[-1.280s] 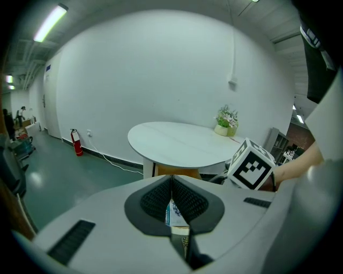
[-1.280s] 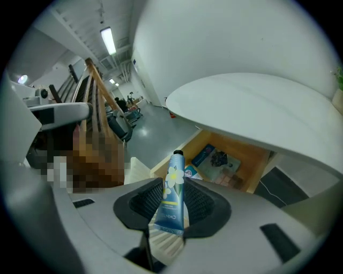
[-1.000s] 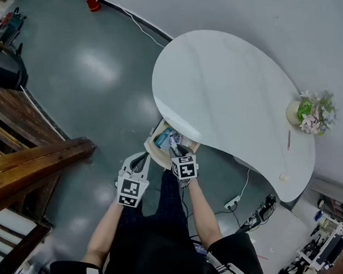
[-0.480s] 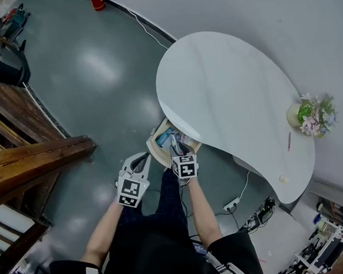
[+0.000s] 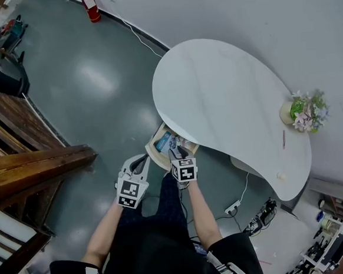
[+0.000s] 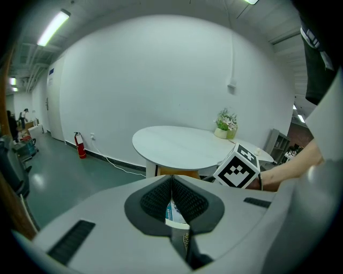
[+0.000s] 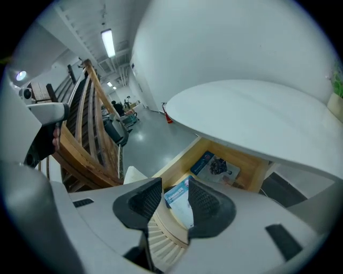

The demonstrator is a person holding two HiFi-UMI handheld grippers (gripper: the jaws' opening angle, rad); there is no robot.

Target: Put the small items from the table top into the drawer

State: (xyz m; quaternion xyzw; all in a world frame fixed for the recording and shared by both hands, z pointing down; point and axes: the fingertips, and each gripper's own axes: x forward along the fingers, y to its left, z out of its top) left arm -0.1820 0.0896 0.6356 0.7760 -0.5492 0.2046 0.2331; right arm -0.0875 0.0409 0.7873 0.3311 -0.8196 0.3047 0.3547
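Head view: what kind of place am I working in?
Probably a workshop or lab hall, not a home: glossy grey floor, a red fire extinguisher by the wall, and cluttered equipment shelves beside the white table.

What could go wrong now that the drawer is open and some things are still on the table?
The right tongs hang open over the front of the drawer; going lower, they might bump it or snag the blue packet there.
A small white thing sits close to the edge of the table; a clumsy grab could knock it off.
The flower pot stands at that end too and might get tipped.
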